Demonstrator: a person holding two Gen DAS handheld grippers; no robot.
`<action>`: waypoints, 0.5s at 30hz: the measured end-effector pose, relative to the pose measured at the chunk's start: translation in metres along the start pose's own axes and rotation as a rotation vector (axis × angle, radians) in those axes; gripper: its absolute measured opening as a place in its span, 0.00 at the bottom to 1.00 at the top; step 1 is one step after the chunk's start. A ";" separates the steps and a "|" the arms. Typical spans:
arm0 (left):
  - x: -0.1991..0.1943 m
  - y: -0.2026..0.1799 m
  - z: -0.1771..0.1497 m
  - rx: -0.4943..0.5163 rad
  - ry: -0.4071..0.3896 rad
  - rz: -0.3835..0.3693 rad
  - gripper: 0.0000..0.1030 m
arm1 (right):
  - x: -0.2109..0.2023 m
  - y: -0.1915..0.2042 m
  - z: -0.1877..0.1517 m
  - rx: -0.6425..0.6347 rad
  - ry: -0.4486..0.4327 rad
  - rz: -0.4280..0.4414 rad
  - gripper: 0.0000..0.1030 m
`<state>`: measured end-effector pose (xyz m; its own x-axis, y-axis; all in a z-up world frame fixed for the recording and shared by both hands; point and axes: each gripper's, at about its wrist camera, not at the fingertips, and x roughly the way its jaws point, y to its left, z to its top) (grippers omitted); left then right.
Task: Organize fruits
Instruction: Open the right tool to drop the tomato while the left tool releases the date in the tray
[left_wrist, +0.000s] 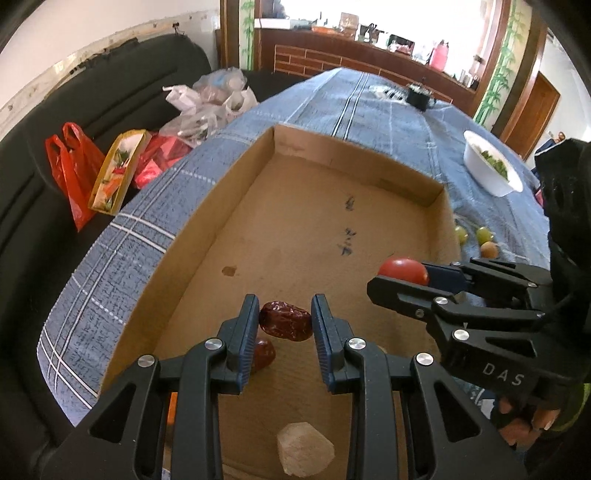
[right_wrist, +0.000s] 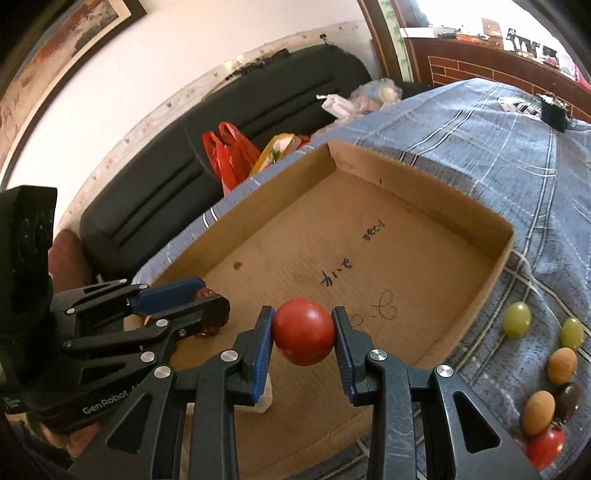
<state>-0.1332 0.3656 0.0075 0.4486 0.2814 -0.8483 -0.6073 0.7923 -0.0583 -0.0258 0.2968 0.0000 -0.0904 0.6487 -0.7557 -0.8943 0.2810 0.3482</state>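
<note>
So right now I've got both grippers over the cardboard box (right_wrist: 424, 206), which sits on the surface with the blue plaid cloth (left_wrist: 110, 236).

My left gripper (left_wrist: 284, 321) has its jaws clamped on a wrinkly dark red date (left_wrist: 285, 320), held just above the box floor near the closer end. A second date (left_wrist: 263, 353) lies on the cardboard right below it, partly hidden behind the left pad. There's also a pale lumpy chunk (left_wrist: 304, 447) on the box floor closer to me; I can't tell what it is.

My right gripper (right_wrist: 303, 334) has its jaws squeezed on a red tomato (right_wrist: 303, 331), hanging above the near right part of the box. From the left camera I see the same tomato poking out between the pads.

Outside the box, on the cloth to the right, the rest of the fruit waits in a loose line: two green grapes (right_wrist: 517, 319), two tan round fruits (right_wrist: 561, 364), a dark one (right_wrist: 569, 400) and another red tomato (right_wrist: 546, 446) with its stem on. A white bowl (left_wrist: 491, 166) with greens sits further back on the surface.
</note>
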 end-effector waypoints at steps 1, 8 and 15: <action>0.003 0.001 -0.001 -0.002 0.009 0.001 0.26 | 0.004 0.000 0.000 -0.004 0.006 -0.003 0.30; 0.011 0.005 -0.003 -0.026 0.048 -0.009 0.27 | 0.014 0.006 0.000 -0.064 0.028 -0.065 0.35; -0.007 0.014 -0.006 -0.071 0.036 -0.029 0.27 | 0.003 0.006 -0.002 -0.057 0.009 -0.060 0.38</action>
<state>-0.1483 0.3715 0.0097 0.4433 0.2380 -0.8642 -0.6400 0.7591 -0.1192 -0.0329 0.2988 -0.0013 -0.0391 0.6255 -0.7793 -0.9216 0.2788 0.2700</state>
